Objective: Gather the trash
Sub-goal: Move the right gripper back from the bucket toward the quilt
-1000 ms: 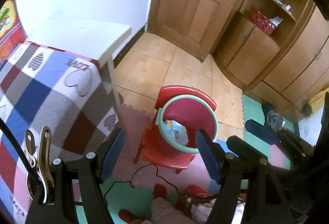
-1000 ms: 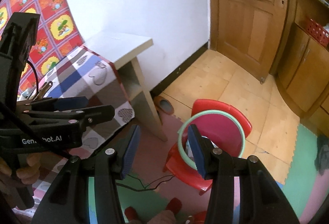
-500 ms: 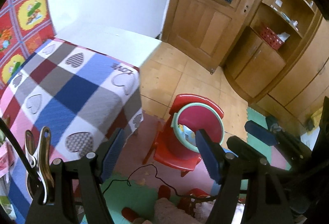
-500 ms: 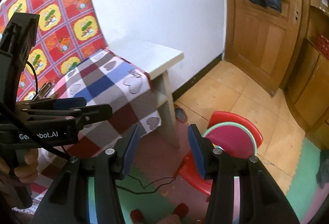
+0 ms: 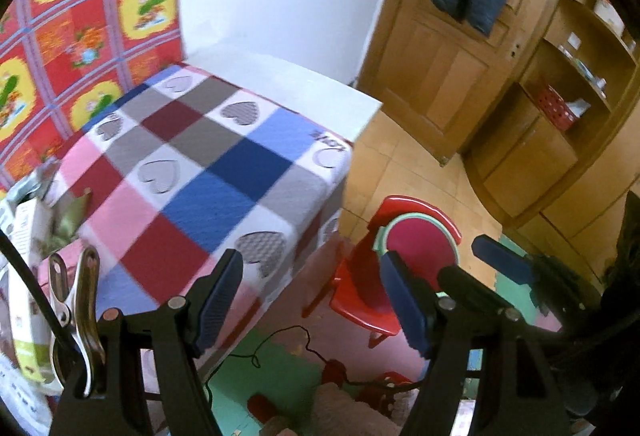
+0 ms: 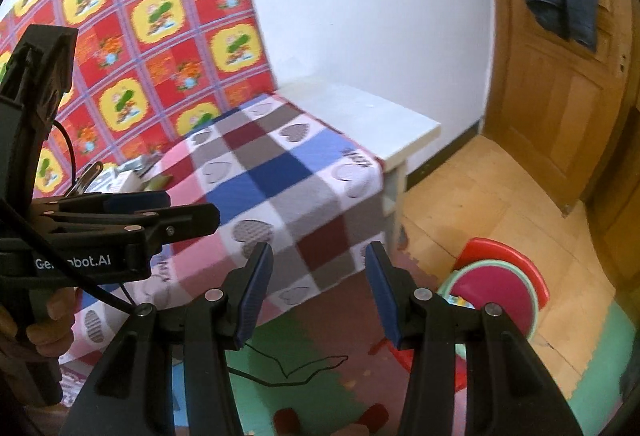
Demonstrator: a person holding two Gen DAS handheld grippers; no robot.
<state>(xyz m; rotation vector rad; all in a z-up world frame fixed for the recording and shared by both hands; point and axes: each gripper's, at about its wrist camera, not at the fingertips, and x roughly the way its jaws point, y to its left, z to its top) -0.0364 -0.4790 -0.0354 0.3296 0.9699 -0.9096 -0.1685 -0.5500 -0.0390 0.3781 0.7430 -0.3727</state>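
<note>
Both grippers, left (image 5: pixel 310 300) and right (image 6: pixel 316 290), have fingers spread, empty; wrappers (image 6: pixel 132 172) at frame left remain uncollected on the bench (image 6: pixel 280 172).

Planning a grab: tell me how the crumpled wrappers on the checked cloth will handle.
The crumpled wrappers look thin and creased, so probably light and floppy, collapsing under a pinch. Their shiny film may slip. Lying on soft checked cloth, a low pinch could snag fabric.

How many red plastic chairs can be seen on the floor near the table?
1. The small red plastic chair stands on the floor beside the table with the checked heart-pattern cloth, carrying a round green-rimmed bin on its seat. Others may be hidden outside the views.
</note>
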